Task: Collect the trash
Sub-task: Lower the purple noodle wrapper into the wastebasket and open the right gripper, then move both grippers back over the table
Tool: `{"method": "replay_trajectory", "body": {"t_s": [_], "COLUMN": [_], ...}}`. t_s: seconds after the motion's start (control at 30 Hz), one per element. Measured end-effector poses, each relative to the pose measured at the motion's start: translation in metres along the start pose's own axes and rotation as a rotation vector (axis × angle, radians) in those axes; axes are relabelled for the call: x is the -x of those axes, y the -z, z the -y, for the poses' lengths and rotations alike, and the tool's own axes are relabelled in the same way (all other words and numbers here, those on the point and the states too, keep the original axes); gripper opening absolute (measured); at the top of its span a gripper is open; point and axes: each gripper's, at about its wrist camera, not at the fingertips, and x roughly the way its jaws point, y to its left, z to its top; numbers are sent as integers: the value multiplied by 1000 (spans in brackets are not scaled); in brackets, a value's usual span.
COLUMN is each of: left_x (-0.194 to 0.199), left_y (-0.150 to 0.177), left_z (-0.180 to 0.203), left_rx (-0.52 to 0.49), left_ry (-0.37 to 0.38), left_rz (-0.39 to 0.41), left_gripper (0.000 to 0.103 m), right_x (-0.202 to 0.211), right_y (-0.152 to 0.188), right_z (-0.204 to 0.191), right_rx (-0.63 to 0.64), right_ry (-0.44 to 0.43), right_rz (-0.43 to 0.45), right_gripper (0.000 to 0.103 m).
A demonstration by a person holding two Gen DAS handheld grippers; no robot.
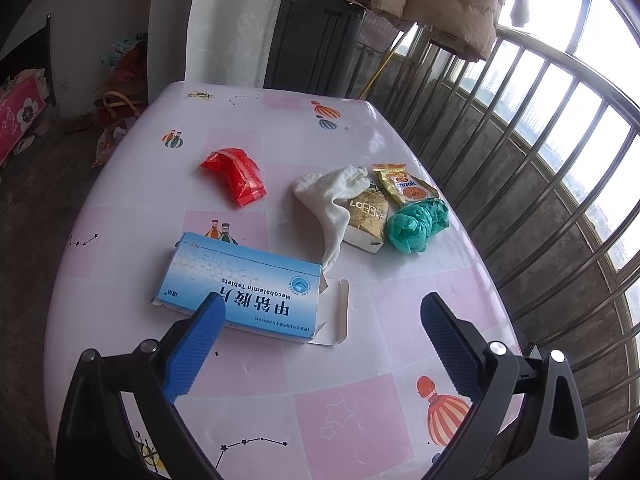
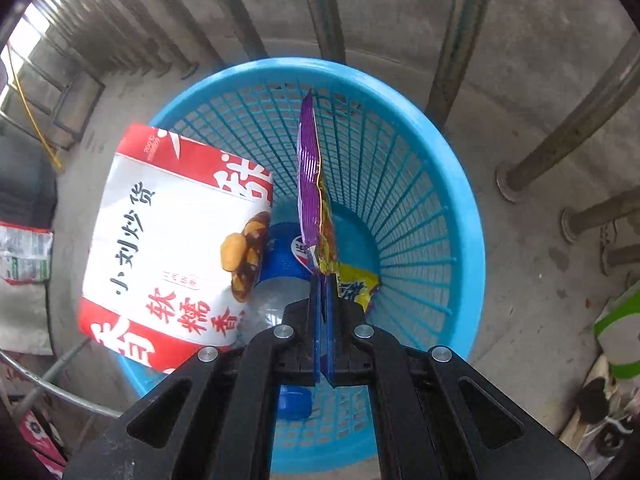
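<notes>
So, left wrist view: the left gripper [image 1: 320, 308] hangs wide open, holding nothing, over the pink table [image 1: 380, 412], with the blue tablet box [image 1: 240, 284] right by one finger. Right wrist view: the right gripper [image 2: 323, 280] is clamped tight on a purple snack wrapper [image 2: 312, 184] above the blue basket [image 2: 460, 216], where a red-and-white bag [image 2: 172, 240] leans on the rim.

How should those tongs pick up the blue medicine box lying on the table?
Grip the blue medicine box across its thin height at the torn-open end, coming from the right. It lies flat and looks wide, so the left tongs, open now, would span that edge more easily.
</notes>
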Motion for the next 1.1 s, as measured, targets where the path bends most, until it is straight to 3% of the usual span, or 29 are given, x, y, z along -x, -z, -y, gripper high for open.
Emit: {"method": "replay_trajectory", "body": {"t_s": [0.1, 0.2, 0.27, 0.33, 0.4, 0.57, 0.7, 0.9, 1.1], "left_x": [-1, -1, 0, -1, -1, 6, 13, 24, 30], "left_y": [0, 0, 0, 1, 1, 4, 11, 22, 19], "left_z": [0, -1, -3, -5, -9, -19, -32, -47, -60], "left_rx": [1, 10, 16, 24, 34, 61, 93, 135, 144], "left_ry": [1, 6, 10, 12, 14, 20, 15, -20, 45], "left_rz": [0, 0, 4, 7, 5, 28, 46, 87, 154], "left_gripper": [96, 96, 96, 96, 96, 96, 96, 96, 96], "right_x": [-7, 2, 15, 36, 59, 124, 185, 276, 330], "right_y": [-4, -9, -9, -6, 0, 16, 23, 33, 59], "right_z": [-5, -2, 5, 14, 21, 27, 6, -59, -157], "right_rx": [63, 68, 48, 16, -8, -40, 7, 185, 423], "right_ry": [71, 55, 27, 3, -8, -29, -114, -281, -456], "right_rz": [-29, -26, -22, 19, 80, 182, 301, 449, 454], "right_gripper": [2, 5, 19, 57, 64, 66, 67, 67, 69]}}
